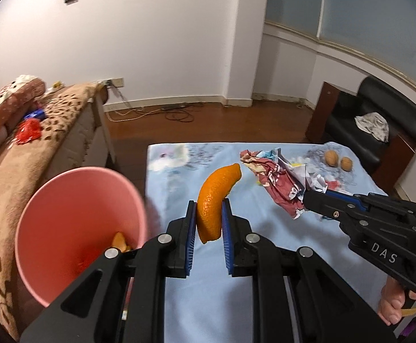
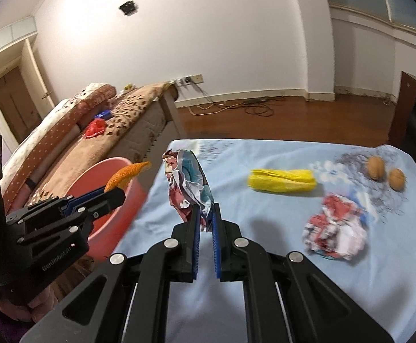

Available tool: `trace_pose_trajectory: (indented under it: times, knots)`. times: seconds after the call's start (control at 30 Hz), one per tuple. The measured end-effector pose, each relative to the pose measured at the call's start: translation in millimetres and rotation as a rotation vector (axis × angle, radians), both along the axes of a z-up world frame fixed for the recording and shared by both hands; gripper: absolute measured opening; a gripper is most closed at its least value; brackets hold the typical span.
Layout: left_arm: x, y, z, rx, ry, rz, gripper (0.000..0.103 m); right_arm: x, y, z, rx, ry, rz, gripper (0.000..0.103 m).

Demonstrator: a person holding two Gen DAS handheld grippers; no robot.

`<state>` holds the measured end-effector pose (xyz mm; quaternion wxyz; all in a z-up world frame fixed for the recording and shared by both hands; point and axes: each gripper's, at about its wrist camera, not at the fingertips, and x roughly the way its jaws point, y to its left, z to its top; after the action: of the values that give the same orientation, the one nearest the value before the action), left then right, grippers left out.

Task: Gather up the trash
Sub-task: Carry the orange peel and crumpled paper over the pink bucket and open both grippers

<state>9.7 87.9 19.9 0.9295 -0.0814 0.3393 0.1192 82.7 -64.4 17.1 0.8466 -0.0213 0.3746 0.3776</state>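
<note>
The left gripper (image 1: pixel 208 214) pinched the orange peel (image 1: pixel 217 197), the right gripper (image 2: pixel 206 223) clamped crumpled paper (image 2: pixel 188 183); each needed releasing squarely above the pink bin (image 1: pixel 73 223)

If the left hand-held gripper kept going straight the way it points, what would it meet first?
Probably the blue tablecloth. The left hand-held gripper, shut on orange peel, points down at bare cloth; the pink bin lies to its left. Depth is uncertain.

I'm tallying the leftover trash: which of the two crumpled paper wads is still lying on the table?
The crumpled wad below the two walnuts lies on the blue tablecloth. The other wad is pinched in the right tool, lifted off the cloth.
</note>
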Motion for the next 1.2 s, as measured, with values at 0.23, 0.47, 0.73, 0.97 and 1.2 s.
trace_pose_trajectory:
  times: [0.23,0.47,0.73,0.97,1.2]
  knots:
    - [-17.9,29.7,1.0,0.012,-0.003,0.088,0.017,-7.8,38.7,4.9,-0.009,-0.023,0.066,0.007]
    - [-32.8,57.3,-0.6,0.027,0.003,0.182,0.017,-14.8,71.8,8.4,-0.026,-0.036,0.133,0.007]
    - [-48.8,90.9,-12.0,0.039,0.049,0.301,0.017,-22.0,110.5,5.1,-0.055,-0.047,0.198,0.007]
    - [-58.7,113.6,-23.8,0.020,0.103,0.373,0.017,-25.9,142.8,0.3,-0.087,-0.038,0.247,0.007]
    - [-62.8,121.4,-32.3,0.031,0.135,0.395,0.017,-34.2,164.3,-1.8,-0.109,-0.052,0.286,0.007]
